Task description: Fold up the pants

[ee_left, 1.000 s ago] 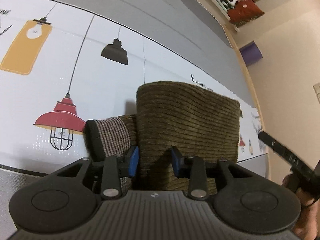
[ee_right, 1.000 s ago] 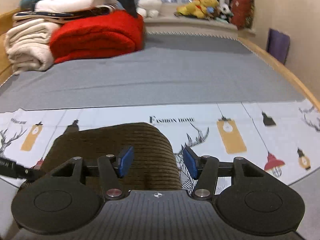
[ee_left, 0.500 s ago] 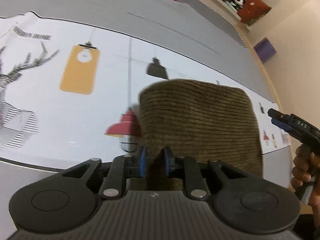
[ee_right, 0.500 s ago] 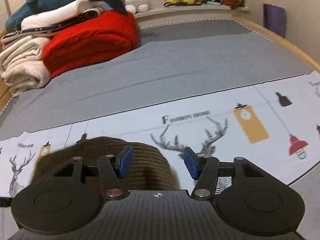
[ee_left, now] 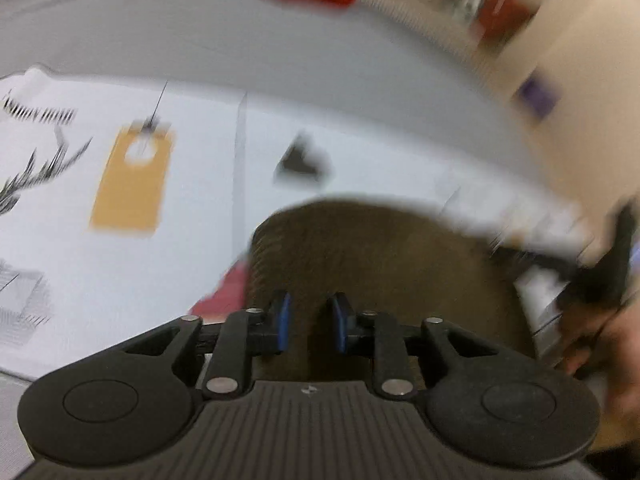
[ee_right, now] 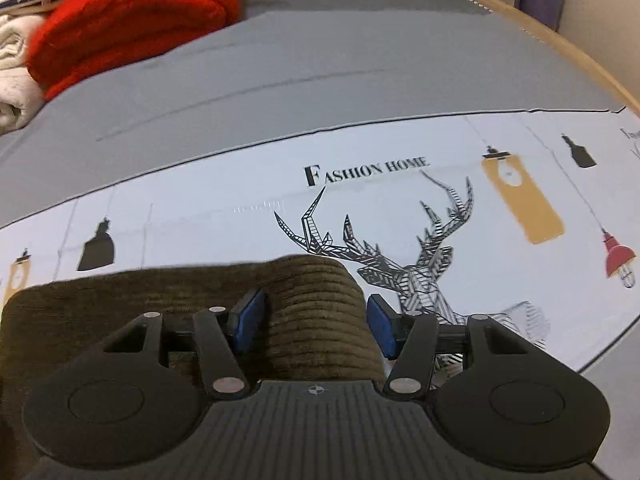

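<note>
Pants [ee_right: 168,300] lay directly beneath both tongs: left tongs [ee_left: 309,322] seemingly clamped on corduroy through blur, right tongs [ee_right: 314,326] apart astride its edge.

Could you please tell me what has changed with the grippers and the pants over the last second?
The left gripper narrowed its jaws on the pants, and the striped waistband is no longer in its view. The right gripper came down over the pants' right edge, jaws open as before. The pants stayed folded on the printed sheet.
</note>
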`<state>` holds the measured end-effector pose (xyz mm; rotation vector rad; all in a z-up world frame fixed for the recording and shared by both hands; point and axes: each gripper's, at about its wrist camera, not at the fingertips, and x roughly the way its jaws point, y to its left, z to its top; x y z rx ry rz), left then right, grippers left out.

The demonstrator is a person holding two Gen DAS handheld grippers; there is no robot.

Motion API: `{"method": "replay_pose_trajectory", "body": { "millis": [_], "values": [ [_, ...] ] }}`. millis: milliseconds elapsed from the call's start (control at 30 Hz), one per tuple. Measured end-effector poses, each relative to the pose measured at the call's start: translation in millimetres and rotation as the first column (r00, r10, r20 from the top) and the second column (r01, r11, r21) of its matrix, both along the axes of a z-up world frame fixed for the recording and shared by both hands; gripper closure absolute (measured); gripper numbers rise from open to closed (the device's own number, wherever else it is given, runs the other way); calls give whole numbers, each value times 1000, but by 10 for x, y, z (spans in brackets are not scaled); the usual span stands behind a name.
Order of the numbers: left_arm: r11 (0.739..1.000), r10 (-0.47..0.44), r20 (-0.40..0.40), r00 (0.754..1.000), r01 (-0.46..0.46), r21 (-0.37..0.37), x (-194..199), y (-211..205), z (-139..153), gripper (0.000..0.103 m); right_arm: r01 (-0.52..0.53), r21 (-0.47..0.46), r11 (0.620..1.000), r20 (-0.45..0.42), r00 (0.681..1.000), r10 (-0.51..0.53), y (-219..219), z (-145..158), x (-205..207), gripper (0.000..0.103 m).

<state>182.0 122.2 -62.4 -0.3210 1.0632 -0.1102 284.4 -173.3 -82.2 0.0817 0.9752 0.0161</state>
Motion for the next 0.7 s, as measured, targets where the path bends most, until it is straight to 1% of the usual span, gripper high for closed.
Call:
{"method": "replay_pose_trajectory", "body": {
  "millis": [33,133,267,300,367,400,433,467,533,600,633,667,700],
  "values": [
    [1000,2,-13,1000,-1,14,9,-3,-44,78,-5,-9,1000,-1,1000,5,33,-30,17,44],
    [1000,-14,-1,1000,14,9,-27,30,-41,78,-24,-62,998,-1,1000,24,130,-106,37,44],
    [1000,-16,7,1000,16,-20,-64,95,-32,77,-24,-46,999,-19,1000,24,99,-92,63,44],
    [1000,-15,11,1000,16,-25,-57,126,13,76,-27,-36,999,-23,999,26,86,-73,63,43],
    [1000,-21,43,999,22,-21,-90,136,93,69,-33,-9,999,-13,999,33,33,2,22,44],
    [1000,-27,66,997,28,-10,-129,132,146,60,-35,1,999,4,999,35,-3,67,-20,44],
    [999,-43,98,994,43,0,-193,125,215,57,-39,5,999,25,999,39,-35,148,-79,43],
    [998,-62,125,990,62,8,-244,122,268,57,-49,1,999,48,998,48,-62,233,-149,42],
    [994,-108,178,978,106,20,-354,103,368,57,-82,-10,997,107,991,83,-121,420,-354,42],
    [982,-189,232,954,189,23,-490,63,463,57,-129,-9,992,135,982,129,-190,572,-597,41],
    [972,-234,247,940,236,24,-556,35,499,57,-160,-8,987,135,978,160,-225,623,-735,41],
    [954,-295,255,921,298,25,-626,-3,510,57,-203,-4,979,127,971,202,-254,648,-882,40],
    [934,-351,249,903,355,31,-689,-46,497,53,-247,-1,969,109,963,246,-266,650,-1000,39]
  ]
}}
